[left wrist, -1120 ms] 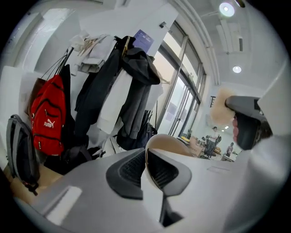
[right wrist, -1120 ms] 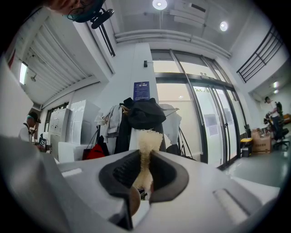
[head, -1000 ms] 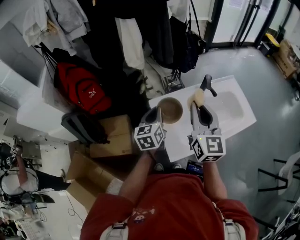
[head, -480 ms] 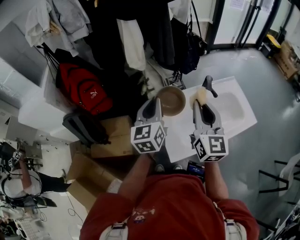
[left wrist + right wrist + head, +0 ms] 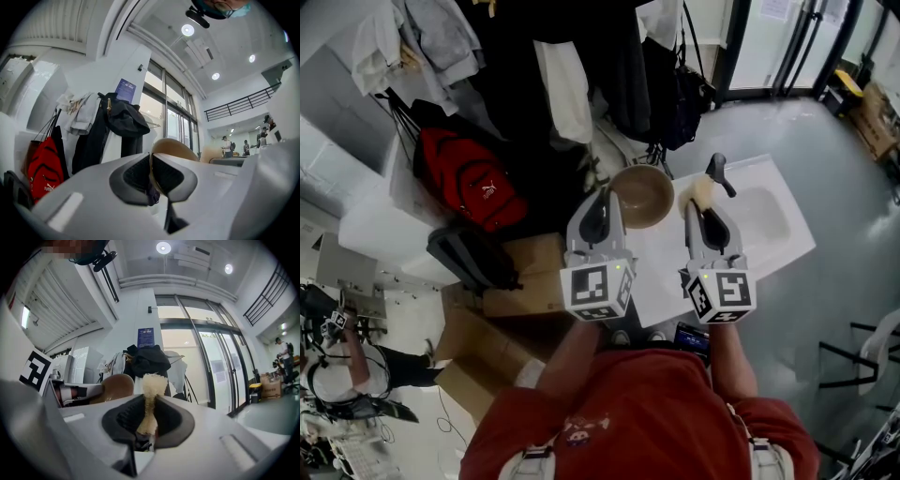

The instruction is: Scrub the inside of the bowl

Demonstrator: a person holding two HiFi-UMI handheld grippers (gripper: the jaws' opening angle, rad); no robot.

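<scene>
The bowl point(image 5: 643, 195) looks smooth and matt, tan-brown; whether it is wood or plastic cannot be told. The sponge point(image 5: 151, 385) is pale, coarse and porous. The left gripper point(image 5: 151, 164) and right gripper point(image 5: 149, 401) have matt grey plastic shells with black ribbed pads point(image 5: 135, 176). The table point(image 5: 773, 239) is white, smooth and faintly glossy. The backpack point(image 5: 467, 178) is red woven cloth, the boxes point(image 5: 520, 272) matt brown cardboard, the floor point(image 5: 853, 187) polished grey.
</scene>
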